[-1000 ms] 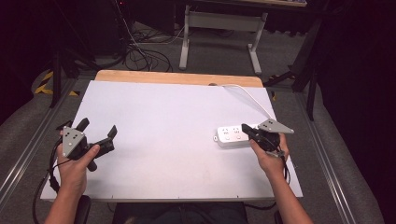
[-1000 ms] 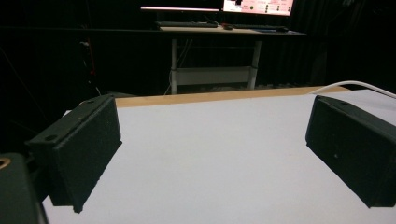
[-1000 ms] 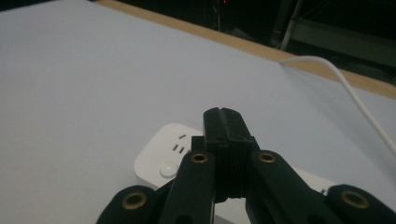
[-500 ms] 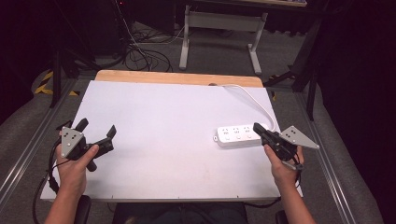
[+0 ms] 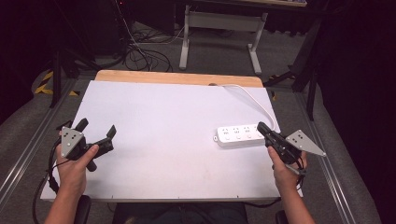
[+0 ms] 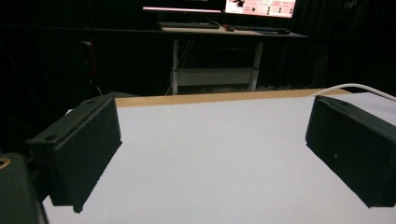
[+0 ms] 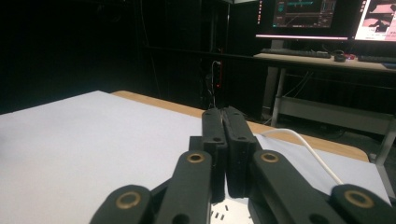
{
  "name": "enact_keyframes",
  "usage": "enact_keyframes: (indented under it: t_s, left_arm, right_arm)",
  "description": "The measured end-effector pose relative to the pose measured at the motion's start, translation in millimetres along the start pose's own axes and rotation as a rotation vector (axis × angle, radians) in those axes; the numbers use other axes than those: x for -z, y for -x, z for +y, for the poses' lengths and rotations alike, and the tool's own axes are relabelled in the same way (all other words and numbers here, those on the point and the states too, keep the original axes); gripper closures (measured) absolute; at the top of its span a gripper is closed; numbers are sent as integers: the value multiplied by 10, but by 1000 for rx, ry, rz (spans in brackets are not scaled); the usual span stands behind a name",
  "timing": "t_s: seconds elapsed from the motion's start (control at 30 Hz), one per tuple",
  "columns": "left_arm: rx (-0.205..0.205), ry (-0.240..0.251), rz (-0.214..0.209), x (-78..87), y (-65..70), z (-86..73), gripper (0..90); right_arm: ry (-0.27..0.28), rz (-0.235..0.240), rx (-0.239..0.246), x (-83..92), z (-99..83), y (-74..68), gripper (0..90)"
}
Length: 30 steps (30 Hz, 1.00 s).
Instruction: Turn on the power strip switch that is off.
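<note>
- High view: a white power strip (image 5: 239, 135) lies flat on the white counter (image 5: 168, 126), toward its right side, with its long axis running roughly left to right.
- A white cable (image 5: 254, 100) leaves the strip's right end and curves back toward the far wooden edge (image 5: 177, 77) of the counter.
- Right gripper (image 5: 262, 128) sits at the strip's right end, its fingers clenched together with nothing between them; the tips are touching or just above that end, and which cannot be told.
- A grey three-cornered plate (image 5: 304, 142) rides on top of this gripper, and the person's right hand (image 5: 285, 167) holds it near the counter's right edge.
- Right gripper view: the two black fingers (image 7: 215, 140) press flat against each other, a corner of the strip (image 7: 226, 212) shows just below them, and the cable (image 7: 308, 151) runs off to the right.
- Left gripper (image 5: 97, 131) is held by the left hand (image 5: 74, 163) near the counter's left side, well apart from the strip.
- Its fingers stand released and wide, with only bare counter between them.
- Left gripper view: one finger (image 6: 88, 149) rises at the left and the other at the right, with the white surface (image 6: 210, 154) between them and the cable (image 6: 355, 87) arching at the far right.
- Beyond the counter are a desk frame (image 5: 219, 28) and loose cables on the floor (image 5: 140, 56).
</note>
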State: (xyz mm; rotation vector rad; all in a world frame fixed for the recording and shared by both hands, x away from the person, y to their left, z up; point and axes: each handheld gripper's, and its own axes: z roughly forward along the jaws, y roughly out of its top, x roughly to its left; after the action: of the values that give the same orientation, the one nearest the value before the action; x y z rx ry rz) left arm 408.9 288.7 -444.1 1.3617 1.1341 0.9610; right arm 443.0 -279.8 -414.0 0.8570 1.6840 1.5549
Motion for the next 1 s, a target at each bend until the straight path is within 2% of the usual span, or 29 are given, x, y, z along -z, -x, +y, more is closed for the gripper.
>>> enact_keyframes:
  t_s: [0.13, 0.33, 0.4, 0.47, 0.57, 0.6, 0.63, 0.67, 0.73, 1.0]
  left_arm:
    - [0, 0, 0, 0, 4, 0, 38]
    - [0, -1, 0, 0, 2, -1, 38]
    - [0, -1, 0, -1, 3, -1, 39]
    - [0, 0, 0, -1, 3, -1, 39]
    - [0, 0, 0, -2, 4, -1, 38]
    - [0, 0, 0, -1, 3, -1, 38]
    - [0, 0, 0, -1, 3, -1, 38]
    - [0, 0, 0, -1, 3, -1, 38]
    - [-1, 0, 0, -2, 3, -1, 39]
    - [1, 0, 0, 0, 2, 0, 37]
  right_arm:
    - [12, 2, 7, 13, 7, -9, 854]
    - [34, -31, -8, -5, 5, -15, 610]
    - [35, -40, -9, -7, 3, -9, 579]
    - [35, -46, -27, -14, 2, -3, 497]
    - [24, -71, -42, -44, -4, 10, 277]
    - [9, -79, -45, -69, -16, 15, 169]
    - [6, -77, -38, -73, -22, 16, 121]
    - [6, -77, -38, -73, -22, 16, 121]
    - [4, -73, -36, -85, -29, 19, 48]
    - [27, -84, -61, -64, -49, 71, 11]
